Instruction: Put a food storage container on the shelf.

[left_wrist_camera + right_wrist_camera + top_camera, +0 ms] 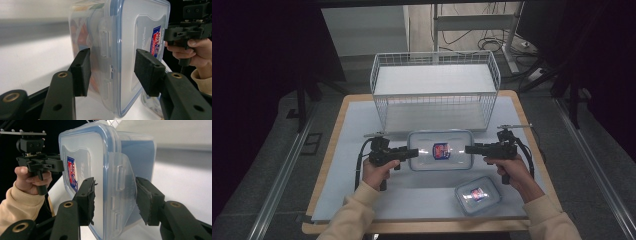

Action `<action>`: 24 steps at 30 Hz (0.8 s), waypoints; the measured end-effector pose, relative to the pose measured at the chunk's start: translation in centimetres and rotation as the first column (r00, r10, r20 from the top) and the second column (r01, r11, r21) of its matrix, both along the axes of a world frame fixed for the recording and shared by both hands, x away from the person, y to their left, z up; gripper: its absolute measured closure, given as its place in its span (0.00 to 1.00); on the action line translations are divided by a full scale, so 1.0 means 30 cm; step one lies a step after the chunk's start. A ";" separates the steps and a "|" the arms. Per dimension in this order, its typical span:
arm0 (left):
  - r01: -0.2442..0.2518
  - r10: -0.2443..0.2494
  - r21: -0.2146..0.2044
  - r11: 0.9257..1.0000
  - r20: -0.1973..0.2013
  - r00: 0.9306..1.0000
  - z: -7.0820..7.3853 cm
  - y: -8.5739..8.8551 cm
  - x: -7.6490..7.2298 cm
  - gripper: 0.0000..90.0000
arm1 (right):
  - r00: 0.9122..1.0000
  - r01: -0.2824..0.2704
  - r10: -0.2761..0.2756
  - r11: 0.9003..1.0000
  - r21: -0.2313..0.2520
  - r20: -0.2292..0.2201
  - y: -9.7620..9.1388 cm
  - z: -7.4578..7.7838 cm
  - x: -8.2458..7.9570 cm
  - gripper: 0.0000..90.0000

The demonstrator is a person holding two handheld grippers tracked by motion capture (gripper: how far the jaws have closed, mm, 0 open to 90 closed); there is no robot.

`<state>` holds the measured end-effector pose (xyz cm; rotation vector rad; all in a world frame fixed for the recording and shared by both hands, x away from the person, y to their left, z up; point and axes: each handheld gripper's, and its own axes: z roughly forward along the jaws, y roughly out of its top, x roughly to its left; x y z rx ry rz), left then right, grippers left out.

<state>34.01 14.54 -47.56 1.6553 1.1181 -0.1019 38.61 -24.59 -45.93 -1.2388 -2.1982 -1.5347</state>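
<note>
Both tongs — left (412, 152) and right (469, 149) — are clamping opposite short ends of the big box (441, 150), its long axis lying between them.

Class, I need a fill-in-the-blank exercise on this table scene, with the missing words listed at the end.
1. The two claws meet the large clear container at its two short ____.
2. Behind that container stands a white wire ____ with two levels.
3. The smaller container lies nearer the person's ____ hand.
4. Both container lids carry a red and blue ____.

Missing words: ends; rack; right; label
</note>
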 end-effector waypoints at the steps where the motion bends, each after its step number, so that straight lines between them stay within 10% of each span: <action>1: 0.000 0.000 0.000 1.000 0.007 1.000 0.011 0.002 0.003 0.54 | 1.000 0.002 -0.002 1.000 0.001 0.004 0.002 0.009 0.001 0.57; 24: -0.002 0.002 0.000 1.000 0.167 0.986 0.369 0.040 0.140 0.54 | 0.980 0.016 -0.018 1.000 0.009 0.198 0.047 0.394 0.117 0.57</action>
